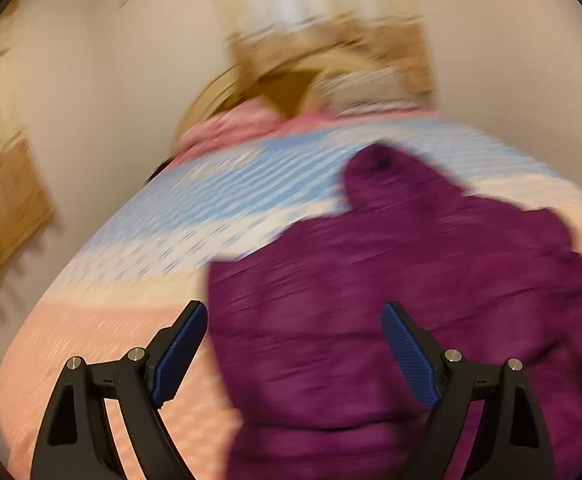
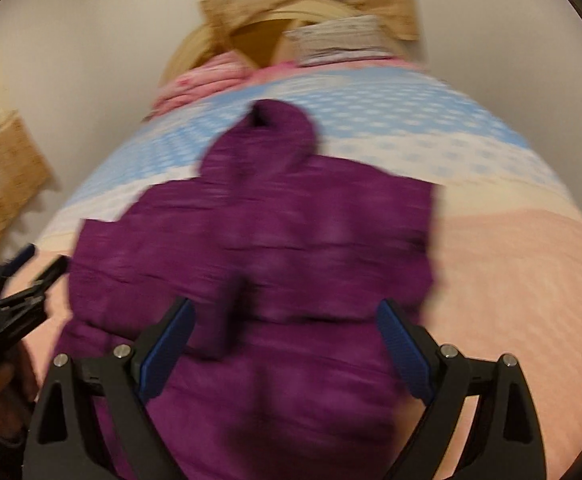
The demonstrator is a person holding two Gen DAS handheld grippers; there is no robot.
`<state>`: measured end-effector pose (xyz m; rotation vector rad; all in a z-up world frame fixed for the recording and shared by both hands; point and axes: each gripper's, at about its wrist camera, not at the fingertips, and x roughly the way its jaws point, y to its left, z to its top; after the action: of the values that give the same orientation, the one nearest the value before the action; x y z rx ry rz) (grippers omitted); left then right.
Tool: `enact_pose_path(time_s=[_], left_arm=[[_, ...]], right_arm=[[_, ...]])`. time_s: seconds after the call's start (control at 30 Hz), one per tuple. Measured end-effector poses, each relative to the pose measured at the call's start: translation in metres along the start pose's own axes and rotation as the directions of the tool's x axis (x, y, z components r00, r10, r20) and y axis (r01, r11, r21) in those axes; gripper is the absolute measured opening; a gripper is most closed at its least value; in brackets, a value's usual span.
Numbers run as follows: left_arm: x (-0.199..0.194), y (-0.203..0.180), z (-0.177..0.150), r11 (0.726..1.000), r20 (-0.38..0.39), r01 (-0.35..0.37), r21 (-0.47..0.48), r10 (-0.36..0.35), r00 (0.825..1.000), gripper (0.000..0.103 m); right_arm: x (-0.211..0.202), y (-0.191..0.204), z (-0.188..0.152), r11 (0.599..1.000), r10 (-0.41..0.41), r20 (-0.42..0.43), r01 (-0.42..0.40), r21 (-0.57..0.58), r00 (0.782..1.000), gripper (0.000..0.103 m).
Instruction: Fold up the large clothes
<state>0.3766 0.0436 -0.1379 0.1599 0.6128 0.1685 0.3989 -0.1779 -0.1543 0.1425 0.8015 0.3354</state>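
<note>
- The left gripper (image 1: 294, 322) has its jaws spread wide, holding nothing; its blue pads (image 1: 181, 354) hang above the near left edge of the purple jacket (image 1: 391, 280).
- The right gripper (image 2: 286, 318) is likewise spread wide and empty, poised over the jacket's near part.
- The purple jacket lies on the bed cover (image 2: 511, 248), partly folded, hood (image 2: 279, 128) pointing to the far end.
- Left of the jacket, in the right wrist view, the left gripper shows at the frame edge.
- Beyond the hood sit pink pillows (image 2: 207, 80) and a wooden headboard (image 2: 259, 36); both views are blurred.
</note>
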Motion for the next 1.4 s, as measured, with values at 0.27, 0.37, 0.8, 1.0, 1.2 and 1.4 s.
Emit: enact_pose_path(time_s=[0.27,0.37,0.8,1.0,1.2,1.4], left_arm=[[0.053,0.055,-0.042,0.988,-0.135,-0.054,-0.148,0.033,0.99,0.089],[0.059,0.055,-0.05,0.987,-0.147,-0.043,-0.158,0.02,0.989,0.089],[0.051,0.063,-0.049,0.982,-0.151,-0.049,-0.181,0.021,0.988,0.089],[0.041,0.044,-0.022,0.984,-0.113,0.024,-0.179,-0.045,0.993,0.089],[0.04,0.033,-0.017,0.986,-0.116,0.06,-0.157,-0.078,0.99,0.089],[0.033,0.033,-0.056,0.993,-0.183,0.039,-0.111,-0.059,0.981,0.089]], right_arm=[[0.069,0.024,-0.007,0.998,0.054,-0.206,-0.05,0.026,0.977,0.025],[0.061,0.022,-0.015,0.999,0.036,-0.189,-0.036,0.002,0.981,0.013],[0.015,-0.041,-0.03,0.987,-0.154,-0.093,0.158,0.036,0.984,0.011],[0.02,-0.052,-0.033,0.974,-0.221,-0.085,0.224,0.024,0.972,0.026],[0.02,-0.049,-0.03,0.987,-0.161,-0.085,0.163,0.018,0.983,0.02],[0.01,-0.044,-0.024,0.993,-0.105,-0.029,0.106,0.051,0.994,0.056]])
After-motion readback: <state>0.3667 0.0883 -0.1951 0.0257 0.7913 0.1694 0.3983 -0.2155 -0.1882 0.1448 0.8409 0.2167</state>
